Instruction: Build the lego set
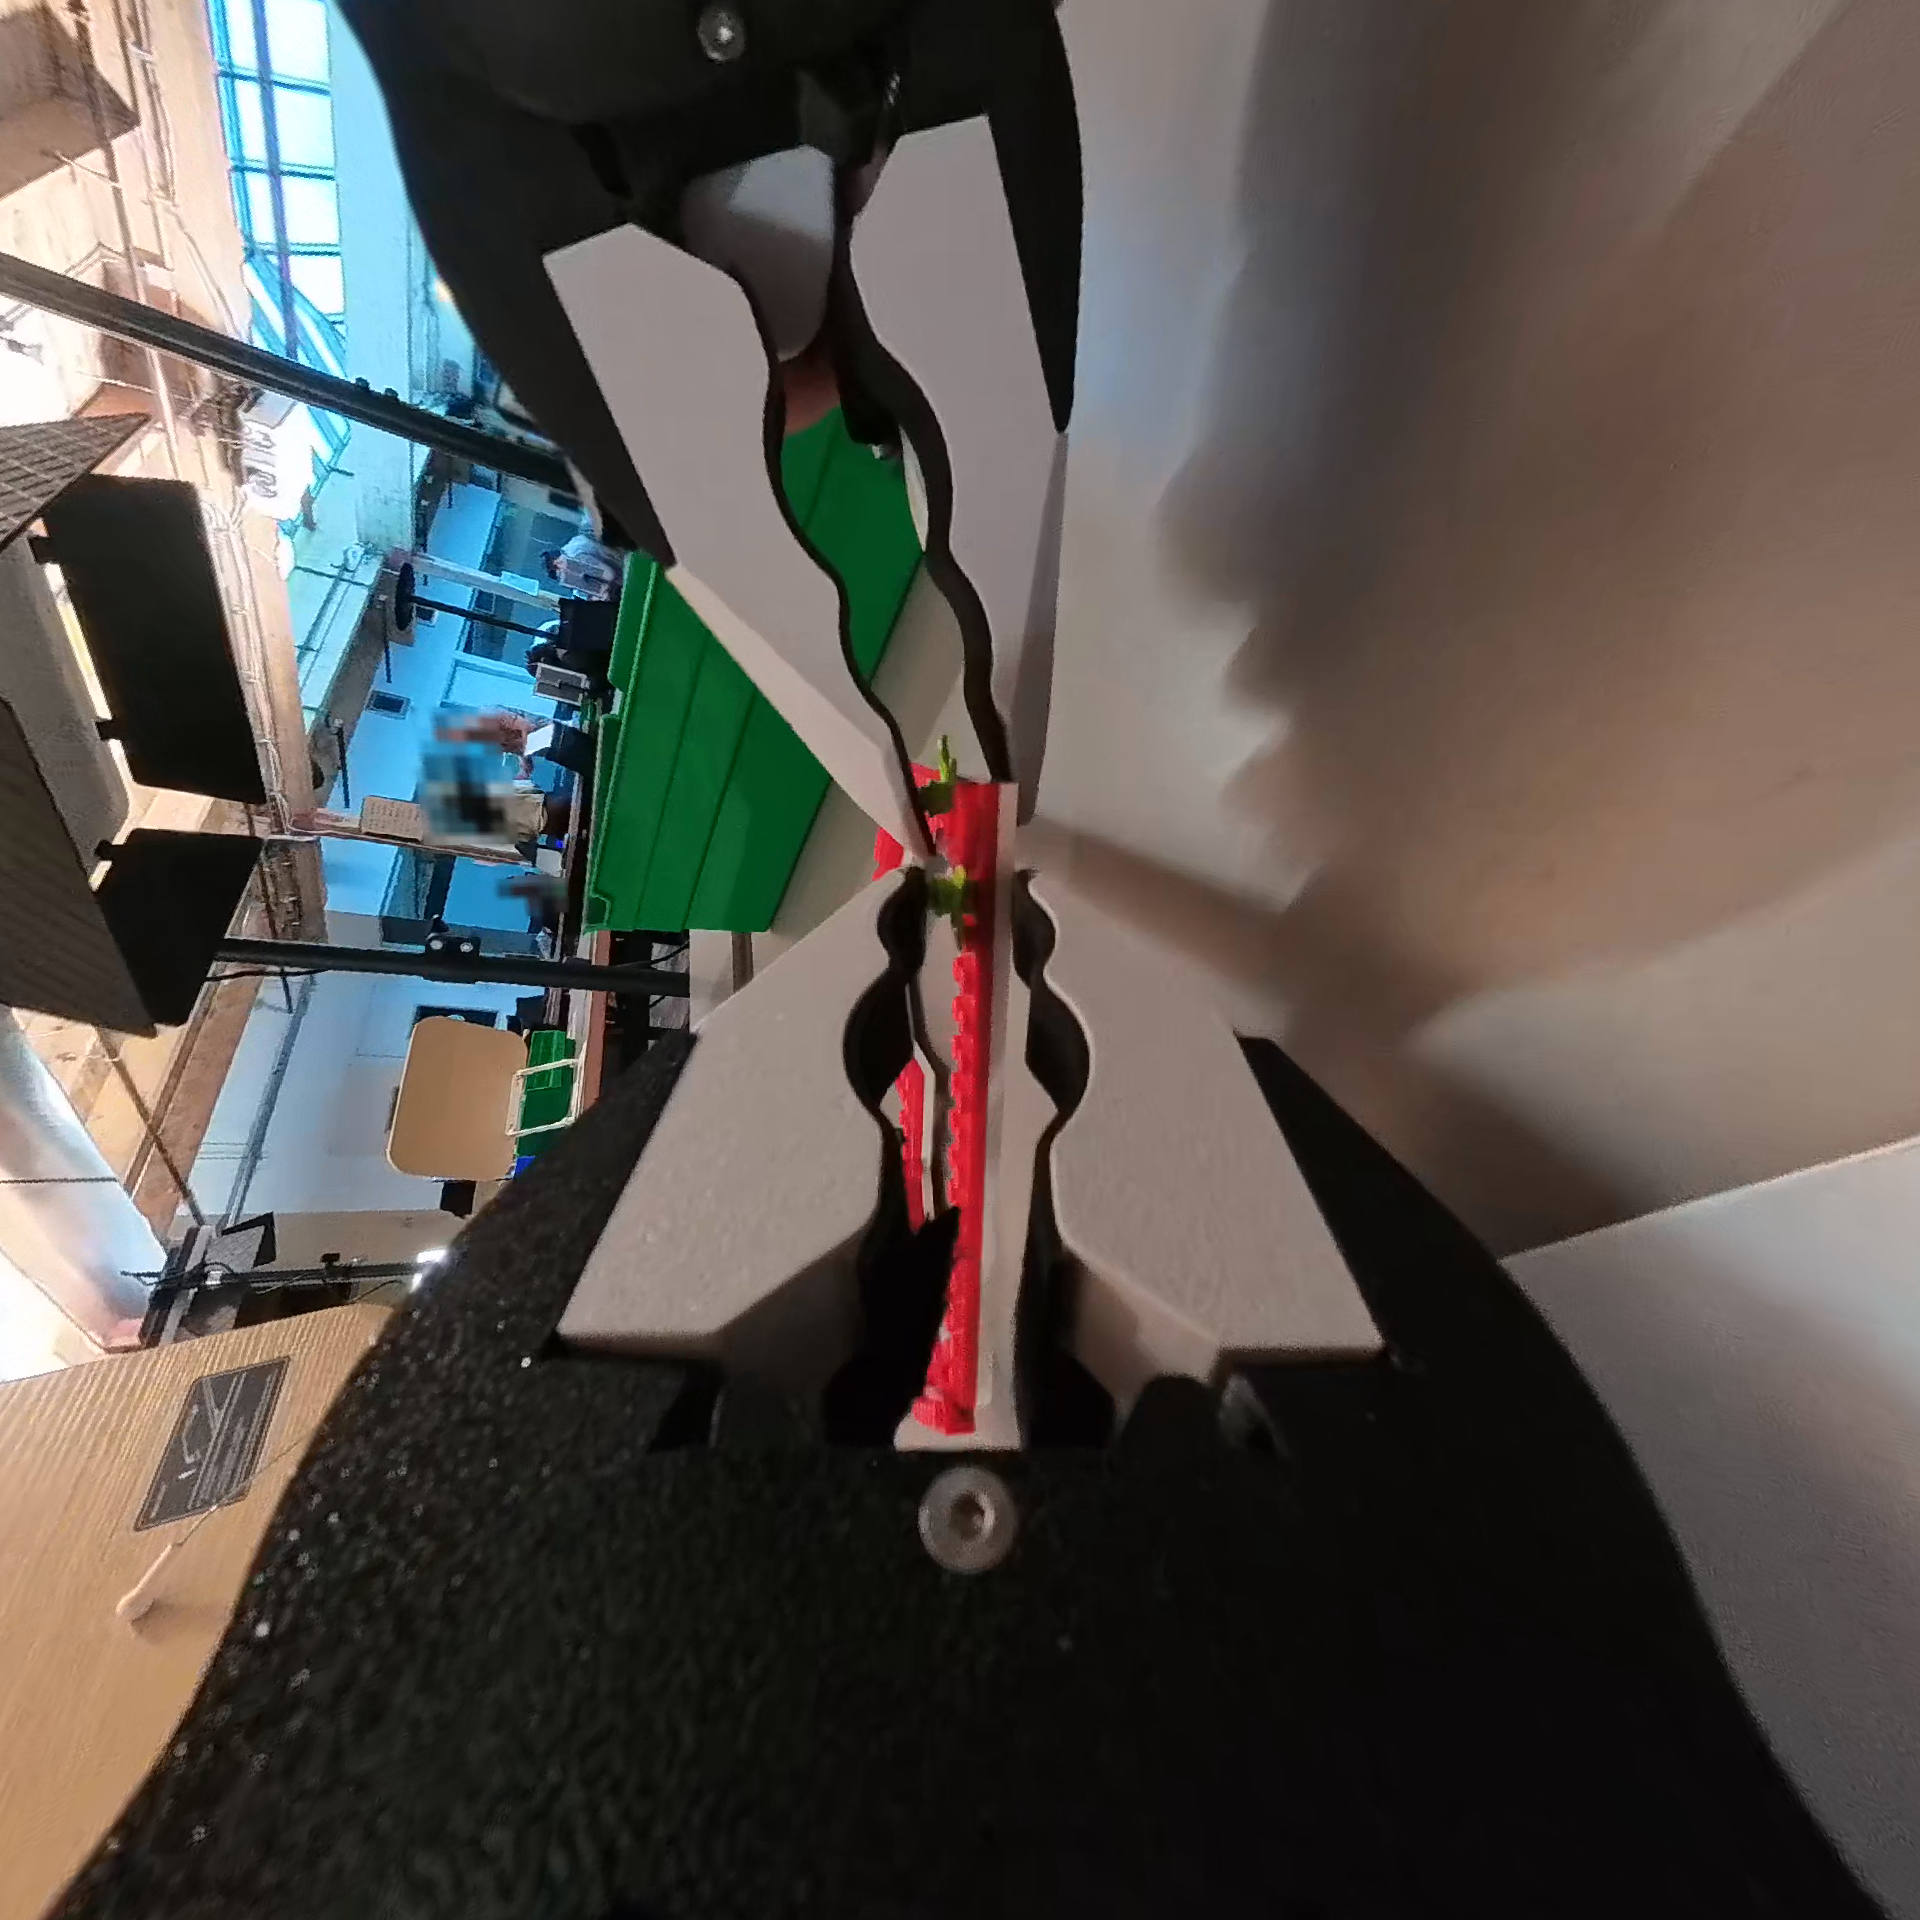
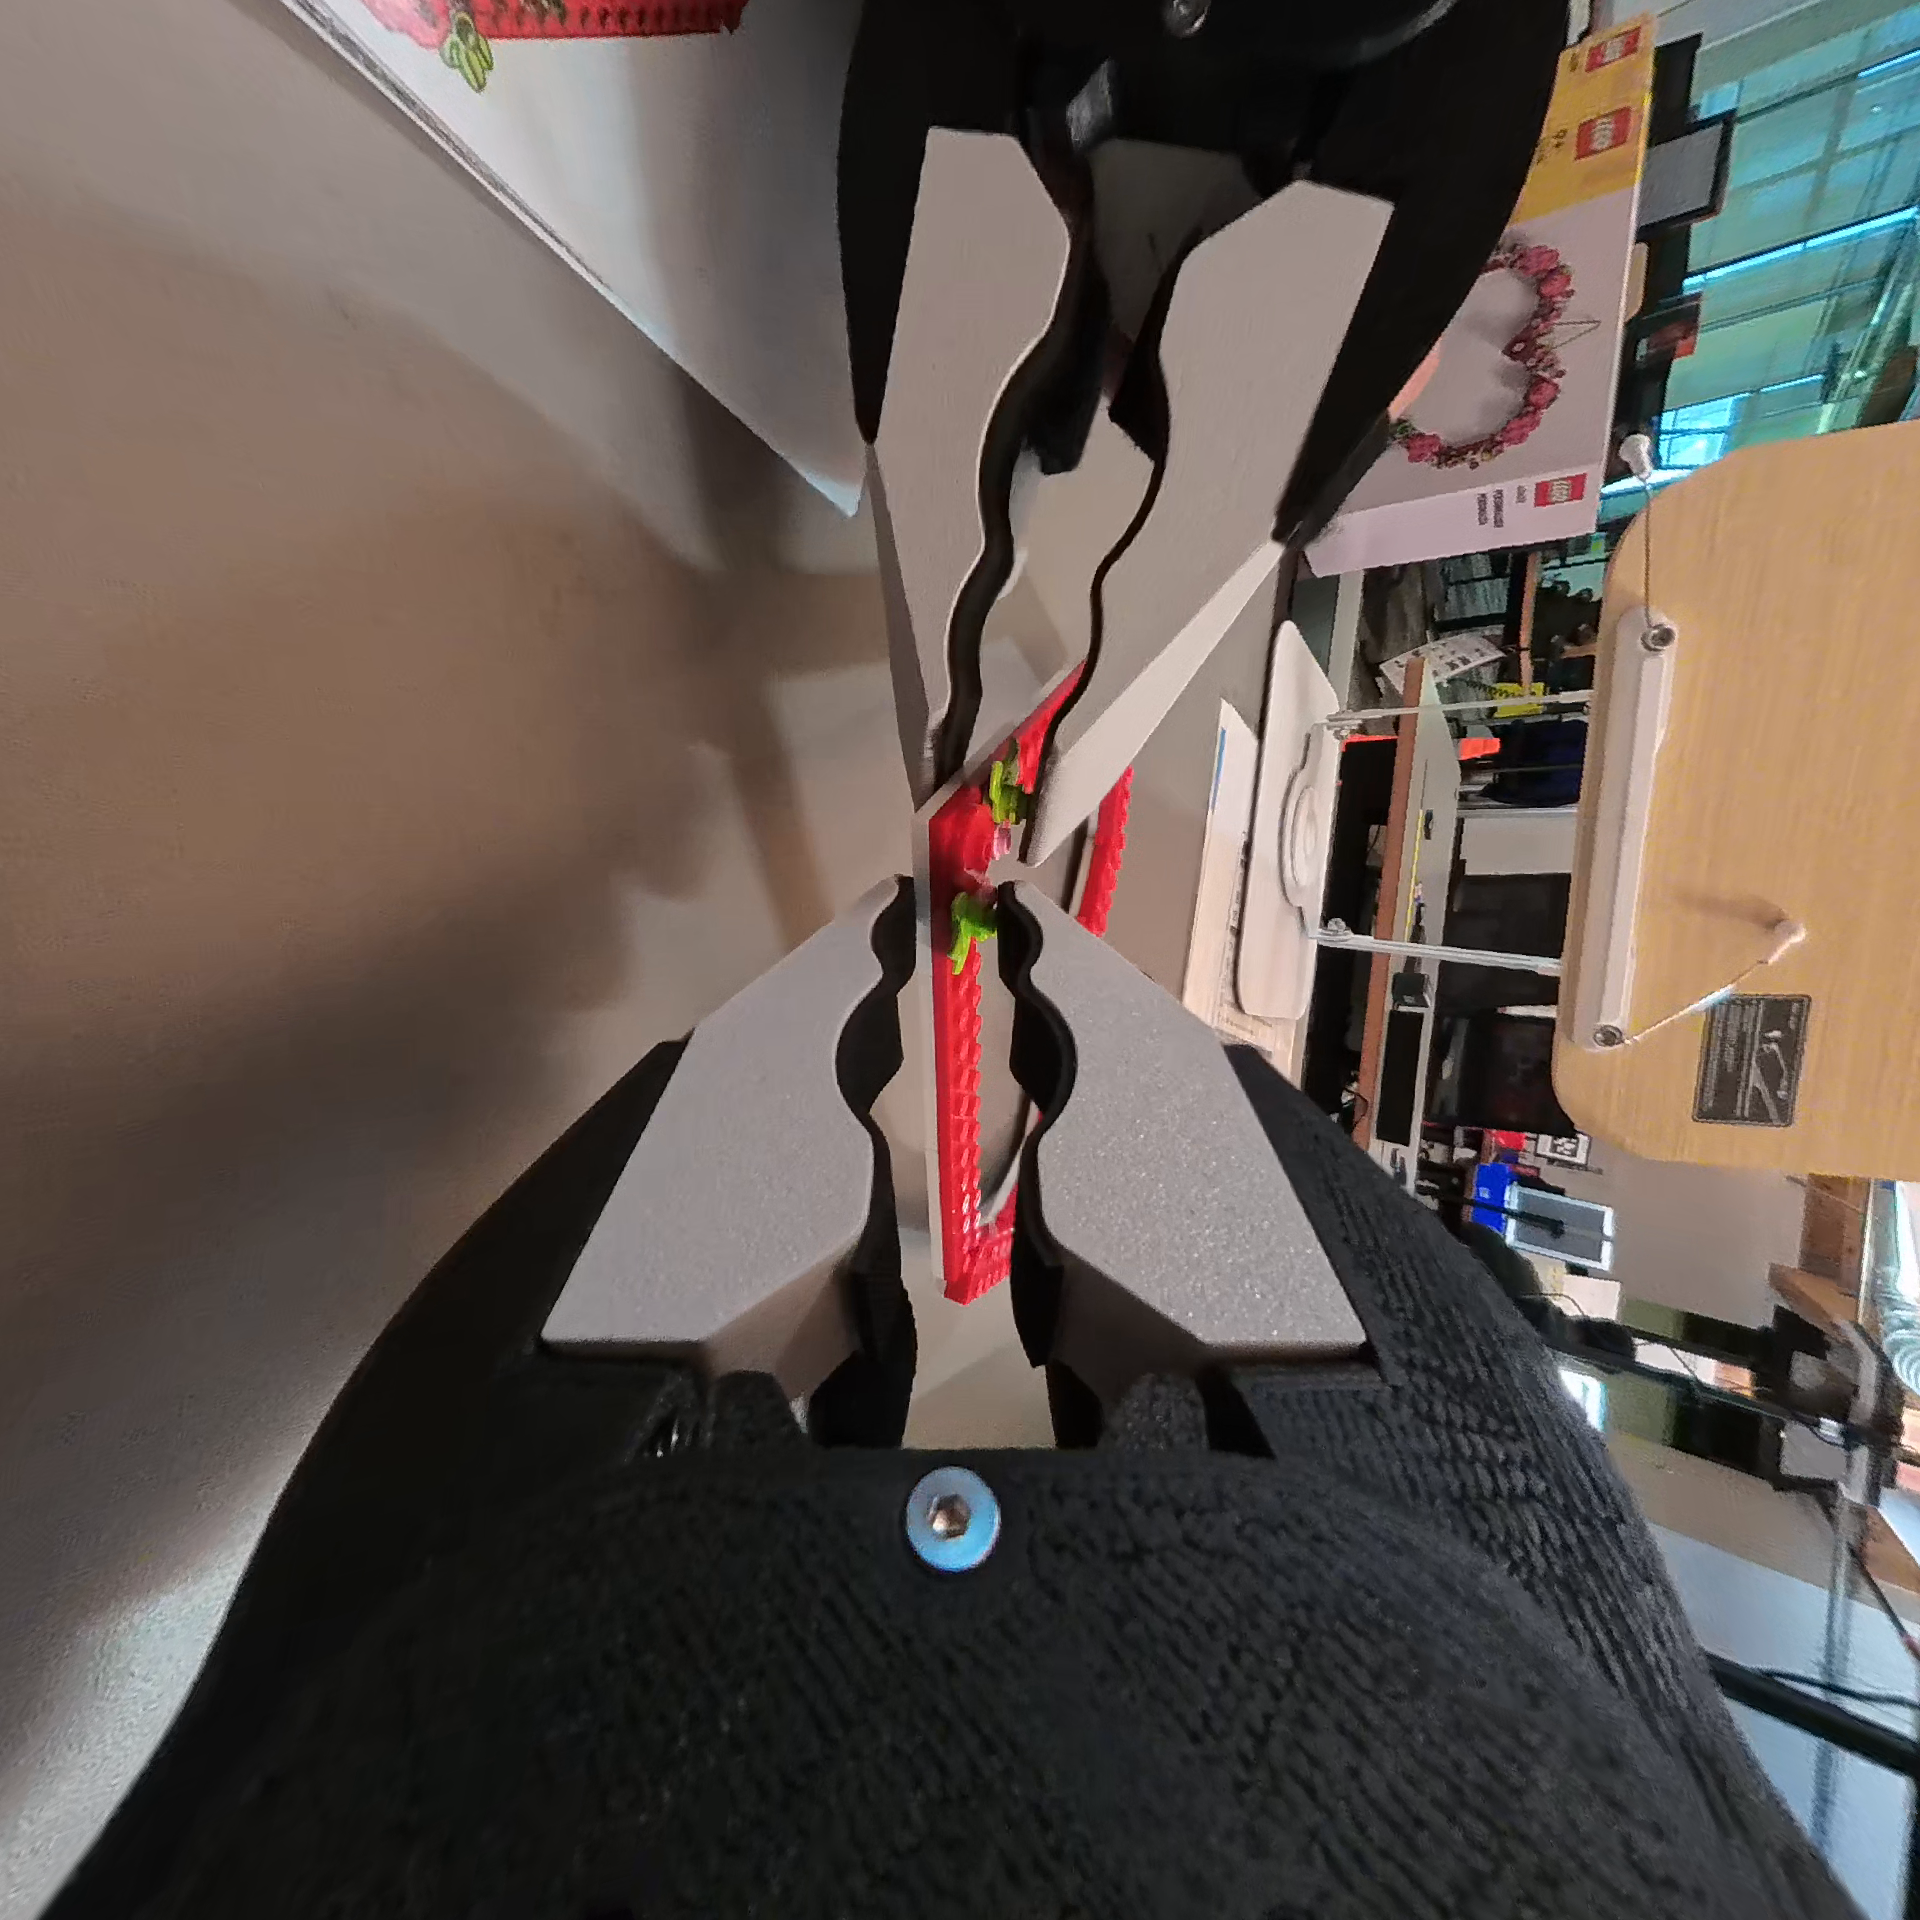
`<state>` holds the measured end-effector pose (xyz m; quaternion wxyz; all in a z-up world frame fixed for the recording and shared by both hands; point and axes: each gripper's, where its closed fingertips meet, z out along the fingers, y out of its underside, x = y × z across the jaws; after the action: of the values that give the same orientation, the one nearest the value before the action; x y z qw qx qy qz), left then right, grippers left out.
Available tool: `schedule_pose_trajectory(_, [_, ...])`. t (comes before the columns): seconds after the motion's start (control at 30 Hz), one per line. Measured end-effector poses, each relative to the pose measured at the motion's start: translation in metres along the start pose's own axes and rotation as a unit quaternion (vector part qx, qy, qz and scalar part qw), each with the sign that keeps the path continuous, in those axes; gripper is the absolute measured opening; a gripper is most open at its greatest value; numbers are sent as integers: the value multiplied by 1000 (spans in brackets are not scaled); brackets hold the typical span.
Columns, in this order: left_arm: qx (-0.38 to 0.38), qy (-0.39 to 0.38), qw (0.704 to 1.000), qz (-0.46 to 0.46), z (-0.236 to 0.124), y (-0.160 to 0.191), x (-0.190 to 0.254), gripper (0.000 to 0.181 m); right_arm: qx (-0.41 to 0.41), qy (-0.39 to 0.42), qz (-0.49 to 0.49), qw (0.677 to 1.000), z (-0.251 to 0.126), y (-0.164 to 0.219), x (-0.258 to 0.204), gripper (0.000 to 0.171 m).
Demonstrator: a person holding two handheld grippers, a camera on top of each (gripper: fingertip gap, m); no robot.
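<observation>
A red Lego frame (image 1: 971,1049) with a pale underside is held edge-on just off the grey table (image 1: 1558,520). Two lime-green leaf pieces (image 2: 974,923) and a small pale piece (image 2: 1000,840) sit on its studs. My left gripper (image 1: 966,883) is shut on one stretch of the frame. My right gripper (image 2: 958,891) is shut on the frame (image 2: 961,1091) from the opposite side. The two grippers face each other tip to tip. The right gripper (image 1: 961,816) shows at the top of the left wrist view. The left gripper (image 2: 977,816) shows at the top of the right wrist view.
A green bin (image 1: 707,748) stands beyond the frame. An instruction booklet (image 2: 582,156) lies on the table (image 2: 312,727). The set's box (image 2: 1507,343) stands at the back with a white tray (image 2: 1299,831) near it. A wooden chair back (image 2: 1766,779) is at the table's edge.
</observation>
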<state>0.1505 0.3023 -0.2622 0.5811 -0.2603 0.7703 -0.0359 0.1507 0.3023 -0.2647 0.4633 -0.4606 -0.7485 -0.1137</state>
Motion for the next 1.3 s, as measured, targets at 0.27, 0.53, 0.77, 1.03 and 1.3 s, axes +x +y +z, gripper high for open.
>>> schedule_pose_trajectory(0.27, [-28, 43, 999, -6, 2, 5, 9, 13, -12, -23, -21, 999, 5, 1, -7, 13])
schedule_pose_trajectory(0.53, [-36, 45, 998, -1, 5, 6, 11, 13, -12, -21, -16, 1000, 7, 4, -10, 13])
schedule_pose_trajectory(0.77, [-14, 80, 991, -110, -5, -3, 6, 56, -10, -18, -12, 1000, 13, 15, -35, 21])
schedule_pose_trajectory(1.03, [40, 1, 944, -327, -58, -17, -53, 70, 67, -34, 119, 990, -14, 7, -29, 73])
schedule_pose_trajectory(1.3, [77, -302, 857, -411, -165, 1, -94, 62, 240, 166, 365, 884, -43, 7, 47, 75])
